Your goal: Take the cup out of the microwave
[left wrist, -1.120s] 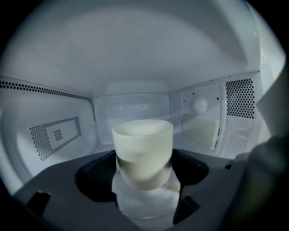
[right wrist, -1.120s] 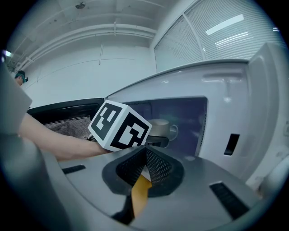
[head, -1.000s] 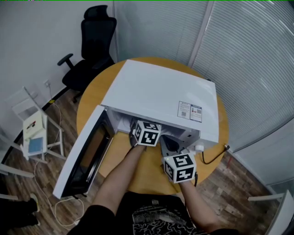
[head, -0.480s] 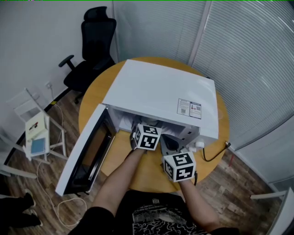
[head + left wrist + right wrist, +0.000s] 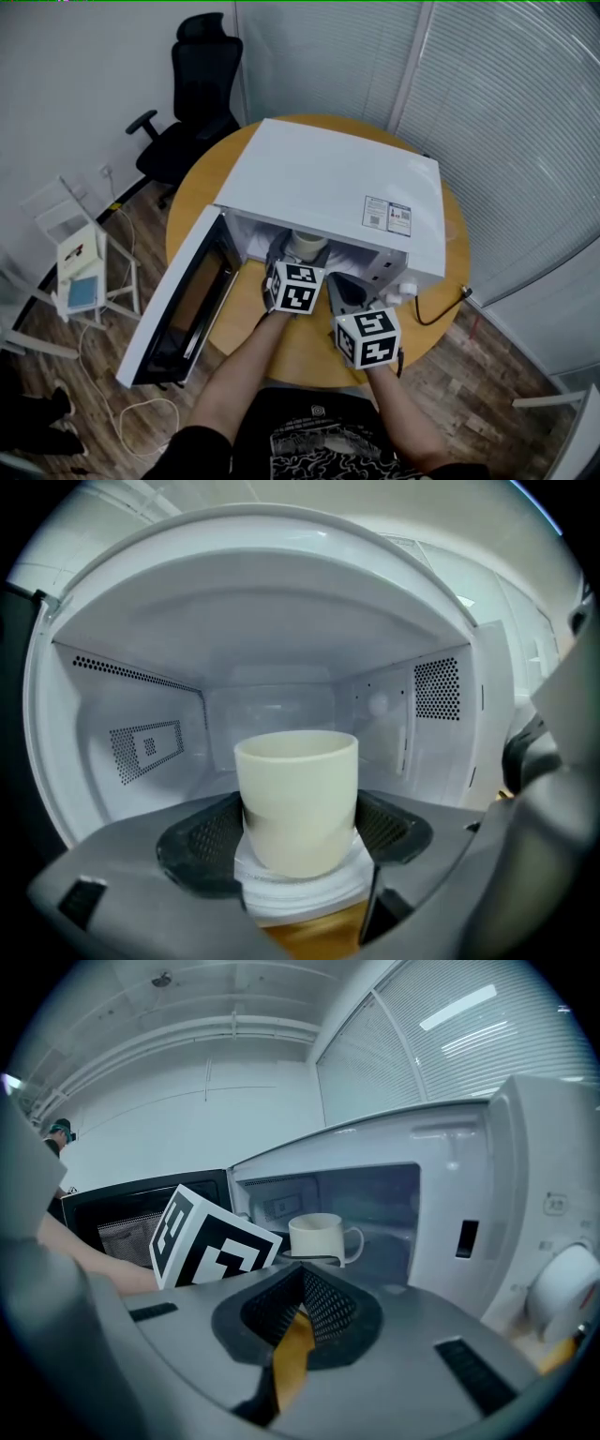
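A white microwave stands on a round wooden table with its door swung open to the left. A cream cup shows at the mouth of the oven, upright. My left gripper is shut on the cup, one dark pad pressing on each side. A white round disc shows just below the cup. From the right gripper view the cup has its handle turned to the right. My right gripper is shut and empty, hovering over the table in front of the control panel.
A black office chair stands behind the table. On the floor at the left is a white rack, with a loose cable near it. A power cord hangs at the microwave's right. The control knob is close to my right gripper.
My left gripper has drawn back toward me, and the cup, hidden inside before, now shows at the oven's mouth. The right gripper has stayed put.
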The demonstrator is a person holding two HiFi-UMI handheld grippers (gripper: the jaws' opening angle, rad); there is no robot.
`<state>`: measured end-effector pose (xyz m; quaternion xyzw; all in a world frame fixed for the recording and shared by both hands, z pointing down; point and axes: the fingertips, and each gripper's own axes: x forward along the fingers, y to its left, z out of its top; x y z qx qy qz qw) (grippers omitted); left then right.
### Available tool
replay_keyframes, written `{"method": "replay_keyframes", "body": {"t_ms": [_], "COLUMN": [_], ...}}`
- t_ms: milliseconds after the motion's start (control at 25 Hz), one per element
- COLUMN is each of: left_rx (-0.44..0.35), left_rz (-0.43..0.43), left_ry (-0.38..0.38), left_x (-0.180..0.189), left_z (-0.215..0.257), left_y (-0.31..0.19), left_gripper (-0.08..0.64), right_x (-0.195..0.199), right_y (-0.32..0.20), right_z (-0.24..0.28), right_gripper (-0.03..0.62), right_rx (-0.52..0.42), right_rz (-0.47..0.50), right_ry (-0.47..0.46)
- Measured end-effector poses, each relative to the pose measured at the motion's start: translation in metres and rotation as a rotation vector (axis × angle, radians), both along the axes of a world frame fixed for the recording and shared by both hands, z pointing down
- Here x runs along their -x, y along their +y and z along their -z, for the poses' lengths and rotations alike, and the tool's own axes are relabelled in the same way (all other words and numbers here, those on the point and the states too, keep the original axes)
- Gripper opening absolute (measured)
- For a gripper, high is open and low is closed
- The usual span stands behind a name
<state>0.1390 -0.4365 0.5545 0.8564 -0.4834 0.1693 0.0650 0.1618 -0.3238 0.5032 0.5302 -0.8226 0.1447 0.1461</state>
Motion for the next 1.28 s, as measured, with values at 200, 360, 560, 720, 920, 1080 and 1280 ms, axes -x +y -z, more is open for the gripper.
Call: {"method": "replay_keyframes", "body": {"t_ms": [200, 360, 560, 720, 920, 1080, 1280], "left_rx": [0.002, 0.003, 0.041, 0.049, 0.075, 0.076, 0.069], "left_rz": [0.001, -0.003, -0.020, -0.027, -0.046, -0.038, -0.004], "left_ry": [0.011, 0.032, 0.043, 0.077, 0.091, 0.092, 0.095], "left_x": [0.002, 0.001, -0.001, -0.002, -0.006, -0.005, 0.004], "left_z": [-0.002, -0.001, 0.000, 0.006, 0.007, 0.006, 0.007], "left_y": [0.007, 0.003, 0.002, -0.001, -0.006, -0.007, -0.003], "left_gripper": [0.385, 0.391, 0.394, 0.414, 0.419, 0.419, 0.417], "right_x": [0.004, 0.002, -0.001, -0.005, -0.004, -0.006, -0.009], "right_y": [0.006, 0.006, 0.005, 0.003, 0.001, 0.001, 0.000], "right_z": [-0.002, -0.005, -0.005, -0.004, -0.003, -0.002, 0.004], "right_gripper": [0.015, 0.015, 0.015, 0.015, 0.015, 0.015, 0.015], "right_rx": [0.010, 0.014, 0.014, 0.014, 0.014, 0.012, 0.003], "right_rz": [0.013, 0.009, 0.002, -0.007, -0.009, -0.012, -0.017], "right_ry": [0.000, 0.000, 0.003, 0.003, -0.001, -0.002, -0.003]}}
